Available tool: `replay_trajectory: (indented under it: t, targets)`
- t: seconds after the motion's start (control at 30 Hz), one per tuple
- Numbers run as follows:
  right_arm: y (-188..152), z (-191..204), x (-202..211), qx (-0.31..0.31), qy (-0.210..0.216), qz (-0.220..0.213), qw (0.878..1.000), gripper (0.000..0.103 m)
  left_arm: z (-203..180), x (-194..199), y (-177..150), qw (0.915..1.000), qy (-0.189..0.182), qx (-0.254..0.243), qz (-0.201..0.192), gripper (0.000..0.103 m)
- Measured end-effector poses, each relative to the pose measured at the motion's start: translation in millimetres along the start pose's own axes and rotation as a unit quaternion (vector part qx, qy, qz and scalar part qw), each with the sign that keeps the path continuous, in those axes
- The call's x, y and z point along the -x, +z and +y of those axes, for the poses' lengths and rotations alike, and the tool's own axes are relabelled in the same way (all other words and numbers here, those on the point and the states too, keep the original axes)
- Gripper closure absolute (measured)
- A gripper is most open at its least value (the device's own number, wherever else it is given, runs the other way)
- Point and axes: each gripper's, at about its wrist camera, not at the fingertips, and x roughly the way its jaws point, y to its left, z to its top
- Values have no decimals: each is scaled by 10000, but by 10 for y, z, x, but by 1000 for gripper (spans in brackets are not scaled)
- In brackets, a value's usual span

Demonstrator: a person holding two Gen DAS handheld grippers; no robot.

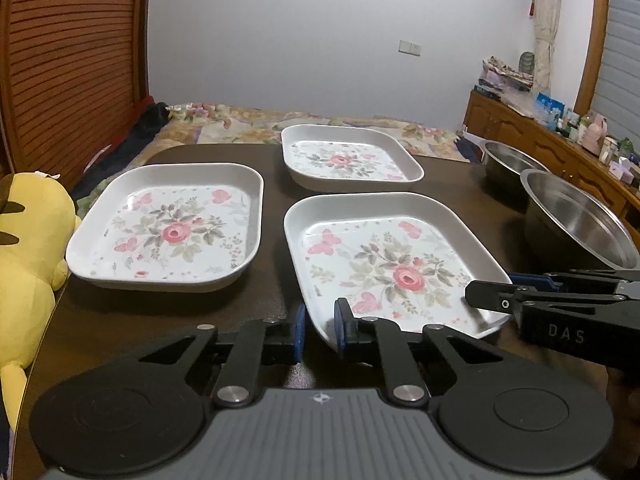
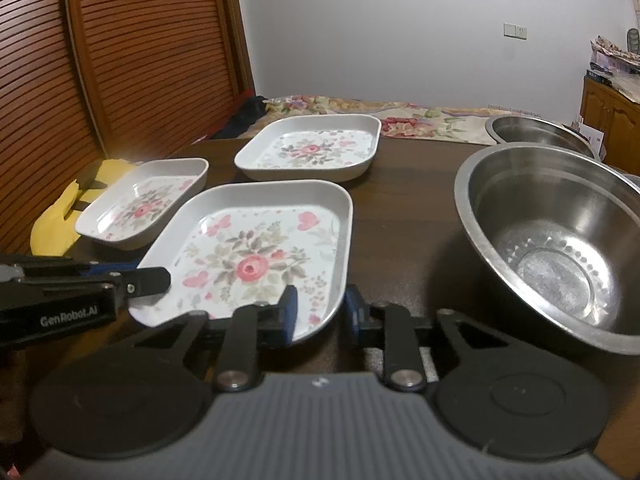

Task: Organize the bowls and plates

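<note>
**Both tools at the near floral tray, corners hidden behind the pads**

The nearest floral tray [image 1: 384,264] lies on the dark tabletop [image 1: 180,320] with its near edge partly covered. In the left wrist view the left tool [image 1: 320,330] straddles the tray's near-left corner: one blue pad sits inside the rim, the other outside, with a gap on each side, so the fingers stand apart and, as far as the blur allows, do not pinch the rim. The corner itself is cut off behind the right-hand pad [image 1: 343,328]. In the right wrist view the right tool [image 2: 320,314] stands likewise astride the near-right corner of the same tray [image 2: 256,256], fingers apart, the inner pad [image 2: 290,312] overlapping the tray floor. Whether either pad touches the rim is hard to make out.

Each tool shows in the other's view from the side, reaching in low and level over the tray's near edge. No hand is visible.

Two more floral trays rest flat on the tabletop: one to the left [image 1: 168,228], one farther back [image 1: 348,158], all apart from each other. At the right stand two steel bowls, the nearer [image 2: 556,240] cut off by the frame edge, the farther [image 2: 540,130] half hidden behind it. A yellow plush toy [image 1: 28,264] lies off the tabletop's left edge, only partly seen.
</note>
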Motion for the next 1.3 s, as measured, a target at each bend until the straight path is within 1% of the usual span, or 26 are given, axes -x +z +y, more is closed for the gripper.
replay_trajectory:
  t: [0.07, 0.3, 0.5, 0.7, 0.9, 1.1, 1.3]
  targets:
    - [-6, -13, 2, -17, 8, -17, 10000, 80, 12, 5, -5, 10000, -17, 31, 2, 87]
    - [-8, -64, 22, -56, 166, -21, 9998, 81, 27, 60, 10, 9999, -66, 89, 51, 88]
    - [-80, -78, 163, -141, 358, -46, 9992, 81, -14, 294, -29, 9999, -115, -19, -128, 88]
    - [-231, -78, 444, -169, 589, -128, 9980, 81, -49, 555, -181, 9995, -211, -67, -245, 88]
    - [-389, -110, 641, -278, 781, -98, 9965, 81, -110, 723, -400, 9994, -268, -104, -184, 88]
    - [-550, -100, 802, -328, 859, -113, 9957, 81, -158, 818, -571, 9994, -321, -115, -98, 88]
    - [-633, -86, 829, -352, 903, -66, 9953, 81, -180, 789, -616, 9994, -282, -182, -24, 88]
